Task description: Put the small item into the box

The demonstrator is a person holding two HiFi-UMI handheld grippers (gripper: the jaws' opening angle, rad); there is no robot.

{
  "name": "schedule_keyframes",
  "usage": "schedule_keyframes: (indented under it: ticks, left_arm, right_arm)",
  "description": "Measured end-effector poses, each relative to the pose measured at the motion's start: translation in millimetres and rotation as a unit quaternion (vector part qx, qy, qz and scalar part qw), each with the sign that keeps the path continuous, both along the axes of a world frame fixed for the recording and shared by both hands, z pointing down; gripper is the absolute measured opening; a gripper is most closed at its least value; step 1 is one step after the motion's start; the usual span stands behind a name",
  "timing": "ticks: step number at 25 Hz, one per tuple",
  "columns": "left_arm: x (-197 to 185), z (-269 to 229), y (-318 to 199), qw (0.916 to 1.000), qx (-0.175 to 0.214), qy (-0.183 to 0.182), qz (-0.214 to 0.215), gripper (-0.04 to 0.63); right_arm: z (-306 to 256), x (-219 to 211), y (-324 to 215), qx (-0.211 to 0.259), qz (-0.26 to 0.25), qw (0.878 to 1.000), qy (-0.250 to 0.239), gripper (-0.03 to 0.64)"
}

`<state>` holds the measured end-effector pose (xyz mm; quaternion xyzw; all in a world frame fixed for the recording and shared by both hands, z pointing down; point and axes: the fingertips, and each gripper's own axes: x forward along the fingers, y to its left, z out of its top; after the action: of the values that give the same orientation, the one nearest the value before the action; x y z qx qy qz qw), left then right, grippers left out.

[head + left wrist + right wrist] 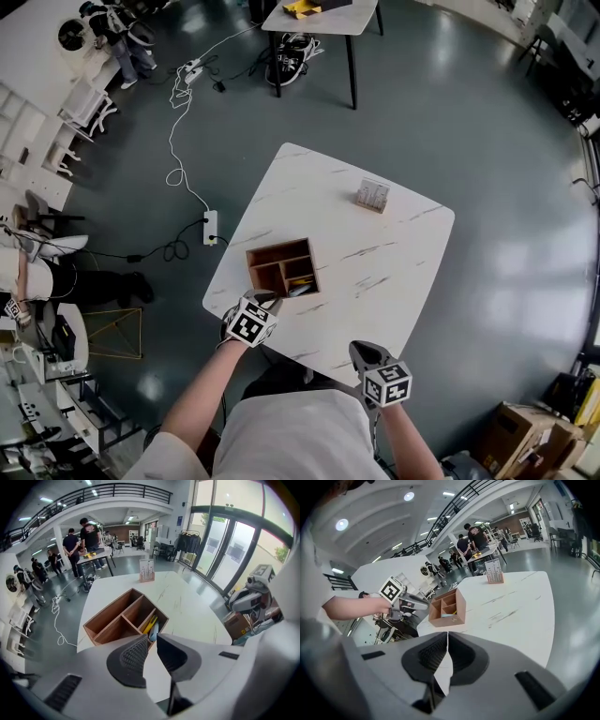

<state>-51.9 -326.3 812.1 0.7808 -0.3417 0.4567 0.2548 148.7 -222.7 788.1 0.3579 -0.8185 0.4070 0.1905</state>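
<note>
A wooden box point(281, 267) with several compartments stands on the white marble table point(375, 272) near its left edge. A yellow item point(149, 623) and a blue item point(154, 631) lie in its narrow right compartment. My left gripper point(271, 299) hovers just short of the box's near edge, its jaws a narrow gap apart with nothing between them point(153, 639). My right gripper point(362, 350) is over the table's near edge, away from the box point(449, 606), shut and empty point(447, 634). The right gripper view also shows the left gripper point(423, 604) beside the box.
A small card holder point(372, 195) stands at the table's far side. A power strip point(211, 227) with cables lies on the floor to the left. Another table point(323, 14) stands beyond, and cardboard boxes point(525, 431) sit at the lower right. People stand in the background.
</note>
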Motion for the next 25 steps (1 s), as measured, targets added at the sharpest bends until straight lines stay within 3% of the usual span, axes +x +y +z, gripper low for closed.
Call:
schedule_keyframes:
  ticks: [6,9,14,18,25]
  left_arm:
    - [-13,-12,13,0.9994,0.002,0.021,-0.027,0.052]
    - [-20,-20,20,0.9966,0.008,0.056,-0.060,0.043]
    - [-36,-43,35,0.9861,0.041,0.118,-0.110,0.032]
    - [-56,-70,56,0.9723,0.077,0.167,-0.145,0.028]
    - [-87,-99,109,0.9547,0.111,0.210,-0.179,0.018]
  right_arm:
    - [-10,-3,0,0.015,0.004,1.000,0.003,0.028]
    - [-13,-8,10,0.020,0.001,1.000,0.009,0.028]
    - [-19,-19,36,0.027,-0.008,0.999,0.028,0.028]
    - [-34,-30,53,0.043,-0.009,0.998,0.041,0.028]
    - [-62,-42,81,0.079,-0.007,0.995,0.059,0.028]
